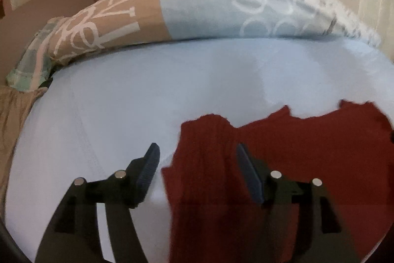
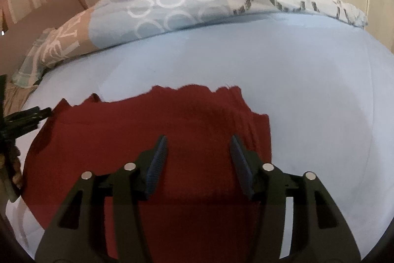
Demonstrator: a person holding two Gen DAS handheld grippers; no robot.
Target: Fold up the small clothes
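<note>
Red knit garment (image 2: 152, 139) lies flat on the bed (image 2: 307, 90), spread for folding. Left gripper (image 1: 197, 174): jaws apart, straddling its edge. Right gripper (image 2: 199, 162): jaws apart above the cloth, gripping nothing.

Open pale-blue sheet (image 2: 307, 95) around red garment (image 2: 147, 130), rolled patterned duvet (image 2: 172, 9) blocking far edge

No readable text; white letter-like print on tan part of duvet (image 1: 103, 24), too distorted to read.
</note>
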